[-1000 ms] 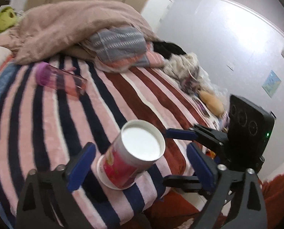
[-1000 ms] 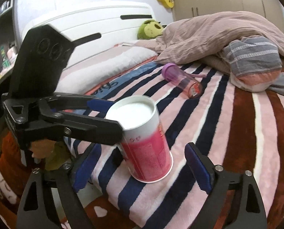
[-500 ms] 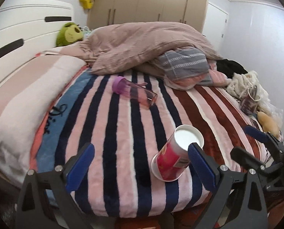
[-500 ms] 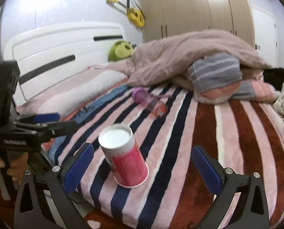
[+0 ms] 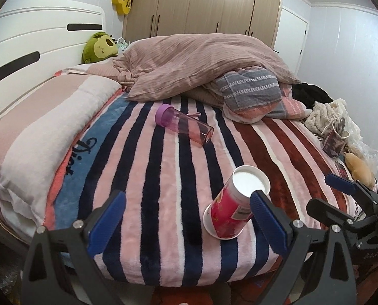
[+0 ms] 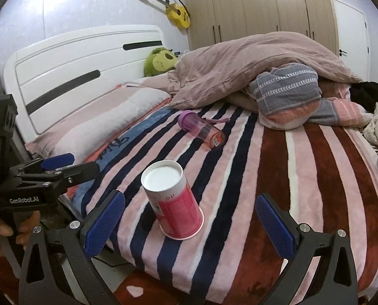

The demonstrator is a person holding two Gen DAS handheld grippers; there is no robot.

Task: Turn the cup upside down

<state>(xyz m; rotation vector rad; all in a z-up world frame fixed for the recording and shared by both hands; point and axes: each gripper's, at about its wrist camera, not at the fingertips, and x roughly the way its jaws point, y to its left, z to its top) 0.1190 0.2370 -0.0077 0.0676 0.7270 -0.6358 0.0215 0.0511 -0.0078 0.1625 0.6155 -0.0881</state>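
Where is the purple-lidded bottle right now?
The purple-lidded bottle lies on its side mid-bed on the striped blanket, beyond the upturned cup and before the rumpled duvet.

"GenRobot.AI" in white on the left gripper point(image 6: 59, 161) body at nine o'clock, script lettering on the blanket's point(image 5: 69, 157) blue stripe — illegible, cup point(image 6: 175, 199) print — unreadable

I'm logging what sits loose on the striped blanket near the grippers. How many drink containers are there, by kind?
Paper cup, red and white, standing mouth down: 1
Water bottle, pink with a purple lid, lying on its side: 1
Mug at the far edge, with things inside: 1
Total: 3
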